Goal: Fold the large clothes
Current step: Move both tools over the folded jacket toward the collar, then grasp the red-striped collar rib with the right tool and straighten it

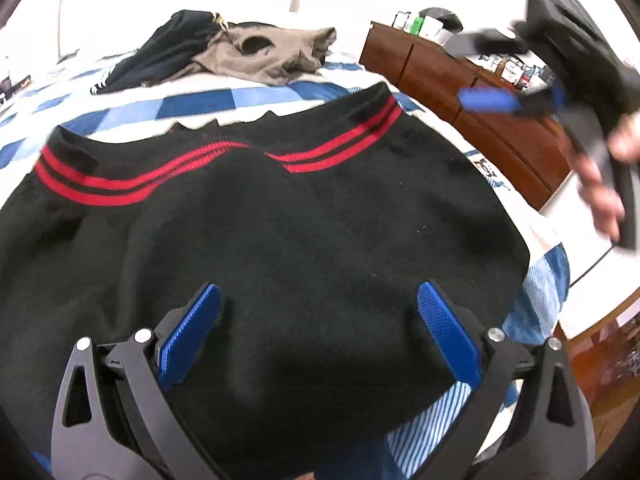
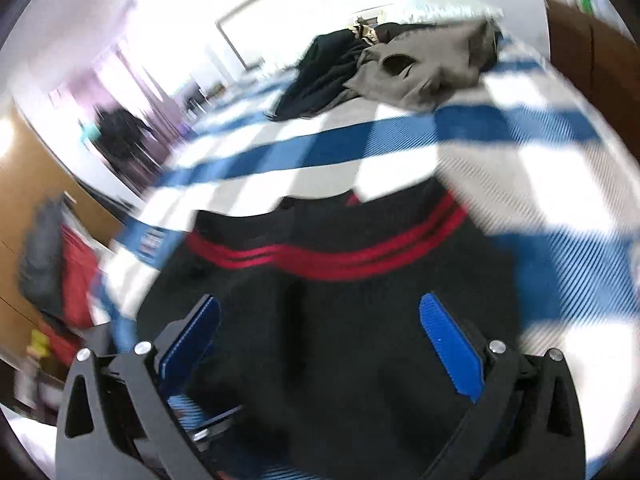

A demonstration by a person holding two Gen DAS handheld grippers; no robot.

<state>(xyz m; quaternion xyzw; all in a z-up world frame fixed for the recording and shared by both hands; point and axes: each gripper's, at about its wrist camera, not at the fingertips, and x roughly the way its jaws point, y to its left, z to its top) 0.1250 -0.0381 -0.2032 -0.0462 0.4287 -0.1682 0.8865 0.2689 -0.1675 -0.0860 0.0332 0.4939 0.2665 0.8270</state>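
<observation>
A black garment [image 1: 280, 232] with two red stripes [image 1: 132, 184] along its far hem lies folded on the blue and white checked bed. My left gripper [image 1: 318, 300] hovers open just above its near part, blue pads wide apart and empty. The right gripper [image 1: 516, 98] shows blurred at the upper right of the left wrist view, held by a hand [image 1: 604, 188], off the garment. In the blurred right wrist view the same black garment [image 2: 328, 320] lies below my open right gripper [image 2: 320, 312], with nothing between the fingers.
A heap of dark and tan clothes [image 1: 224, 50] lies at the far side of the bed [image 1: 200, 100]. A brown wooden cabinet [image 1: 480, 104] with small items on top stands beside the bed on the right. Furniture and hanging clothes [image 2: 56, 264] stand to the left.
</observation>
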